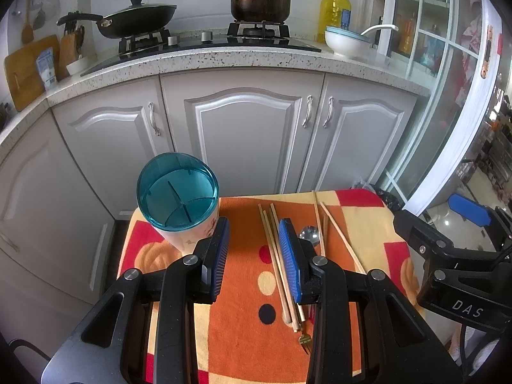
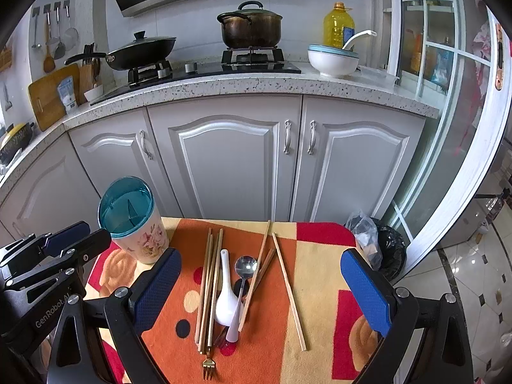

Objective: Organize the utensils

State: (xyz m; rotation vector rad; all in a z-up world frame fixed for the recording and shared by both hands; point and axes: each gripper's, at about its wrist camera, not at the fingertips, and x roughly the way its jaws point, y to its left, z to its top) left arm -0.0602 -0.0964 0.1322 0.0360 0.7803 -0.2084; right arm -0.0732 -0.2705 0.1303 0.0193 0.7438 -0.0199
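Chopsticks (image 2: pixel 208 291), ceramic spoon (image 2: pixel 225 304), metal spoon (image 2: pixel 244 268) and fork (image 2: pixel 208 366) lie loose on the cloth-covered surface (image 2: pixel 313 288) between the right claw's (image 2: pixel 260 294) wide-apart pads. Left claw (image 1: pixel 254 259), also apart and empty, hovers just right of the divided holder (image 1: pixel 179 201). Judged step: first pickup; next, close on one utensil.

A teal-rimmed floral utensil holder (image 2: pixel 132 220) is standing at the patterned orange cloth's (image 2: pixel 272 345) left rear; wooden chopsticks (image 2: pixel 208 291), white ceramic spoon (image 2: pixel 225 297) and steel spoon (image 2: pixel 244 268) are lying to its right.
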